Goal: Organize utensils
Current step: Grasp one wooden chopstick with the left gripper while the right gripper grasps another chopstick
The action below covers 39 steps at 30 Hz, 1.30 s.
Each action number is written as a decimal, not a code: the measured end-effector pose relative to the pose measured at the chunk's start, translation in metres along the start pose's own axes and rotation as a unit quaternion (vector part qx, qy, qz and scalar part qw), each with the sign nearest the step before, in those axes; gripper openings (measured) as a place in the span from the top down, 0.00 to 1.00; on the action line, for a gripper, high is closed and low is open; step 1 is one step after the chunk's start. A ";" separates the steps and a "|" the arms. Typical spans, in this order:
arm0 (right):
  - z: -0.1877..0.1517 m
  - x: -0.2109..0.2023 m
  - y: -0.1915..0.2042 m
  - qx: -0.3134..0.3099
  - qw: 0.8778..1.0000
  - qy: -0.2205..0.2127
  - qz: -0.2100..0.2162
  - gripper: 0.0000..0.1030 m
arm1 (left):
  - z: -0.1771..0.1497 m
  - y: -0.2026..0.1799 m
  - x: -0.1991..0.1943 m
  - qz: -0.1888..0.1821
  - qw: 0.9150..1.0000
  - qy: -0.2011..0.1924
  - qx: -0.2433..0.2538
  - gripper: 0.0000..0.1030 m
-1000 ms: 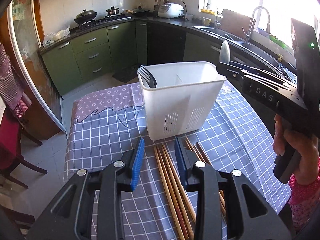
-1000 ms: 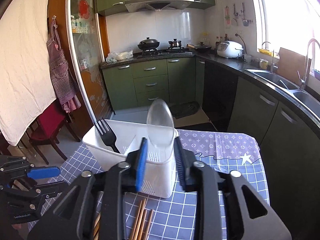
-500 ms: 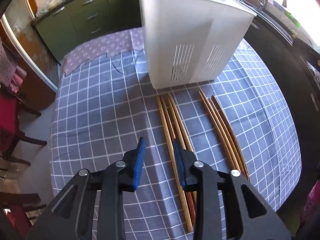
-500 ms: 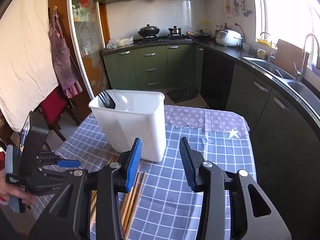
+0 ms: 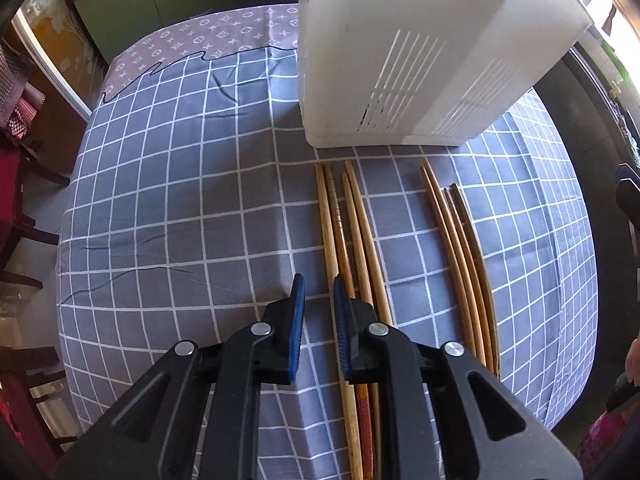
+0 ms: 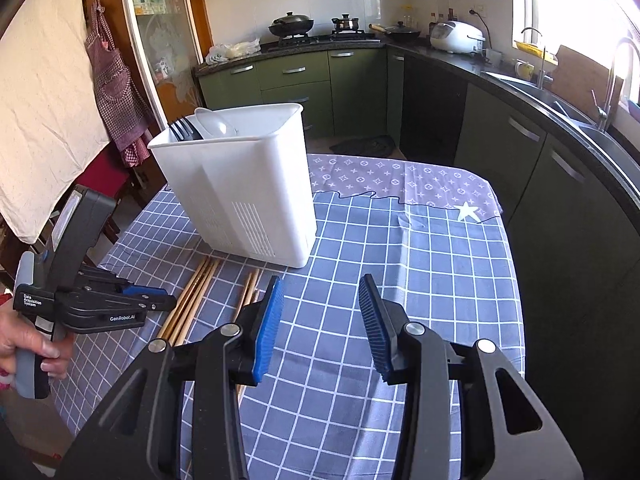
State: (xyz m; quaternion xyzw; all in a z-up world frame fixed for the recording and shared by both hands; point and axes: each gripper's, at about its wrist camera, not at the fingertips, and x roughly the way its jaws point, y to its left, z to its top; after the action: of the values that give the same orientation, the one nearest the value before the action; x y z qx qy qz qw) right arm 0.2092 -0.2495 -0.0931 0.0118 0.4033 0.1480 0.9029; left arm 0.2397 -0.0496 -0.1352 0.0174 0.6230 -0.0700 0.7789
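Chopsticks (image 5: pixel 362 232) — light, stiff, slippery wood — want a mid-shaft pinch; left tool (image 5: pixel 319 298) narrowing, still empty, right tool (image 6: pixel 320 312) spread, empty.

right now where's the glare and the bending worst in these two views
Left wrist view: sunlight washes out the top right corner and the upper part of the white utensil holder; the fisheye bows the checked tablecloth grid and the chopsticks outward. Right wrist view: the window is blown out white, cabinets at the right edge curve, and the centre stays sharp.
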 end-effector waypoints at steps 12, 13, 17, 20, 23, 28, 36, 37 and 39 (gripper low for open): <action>-0.003 0.015 0.013 -0.023 0.999 0.040 0.002 0.62 | 0.014 -0.017 0.017 0.012 1.000 0.014 0.003 0.92; -0.004 0.020 0.016 -0.025 0.998 0.053 0.011 0.67 | 0.014 -0.015 0.017 0.006 1.000 0.013 -0.002 0.93; -0.010 0.047 0.025 -0.018 0.992 0.113 0.050 0.84 | 0.012 -0.007 0.010 0.000 1.000 -0.010 -0.012 0.93; -0.012 0.069 0.029 0.000 0.985 0.156 0.076 0.88 | 0.008 -0.003 -0.003 0.002 0.999 -0.041 -0.011 0.93; -0.012 0.088 0.033 0.005 0.980 0.186 0.077 0.91 | 0.004 0.003 -0.023 0.003 0.997 -0.074 -0.010 0.93; -0.017 0.107 0.042 0.008 0.973 0.219 0.076 0.93 | -0.006 0.011 -0.054 0.004 0.992 -0.127 -0.004 0.93; -0.021 0.120 0.057 -0.011 0.971 0.236 0.043 0.93 | -0.031 0.013 -0.078 0.005 0.986 -0.166 0.008 0.93; -0.021 0.121 0.061 -0.015 0.970 0.238 0.038 0.93 | -0.032 0.013 -0.080 0.005 0.985 -0.169 0.009 0.93; -0.022 0.125 0.068 -0.027 0.969 0.242 0.028 0.92 | -0.035 0.011 -0.084 0.005 0.984 -0.175 0.014 0.93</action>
State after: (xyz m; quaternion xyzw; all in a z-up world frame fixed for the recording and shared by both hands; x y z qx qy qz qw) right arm 0.2547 -0.1519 -0.1890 -0.0370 0.6054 0.1828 0.7738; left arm 0.1888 -0.0269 -0.0618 0.0188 0.4757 -0.0764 0.8761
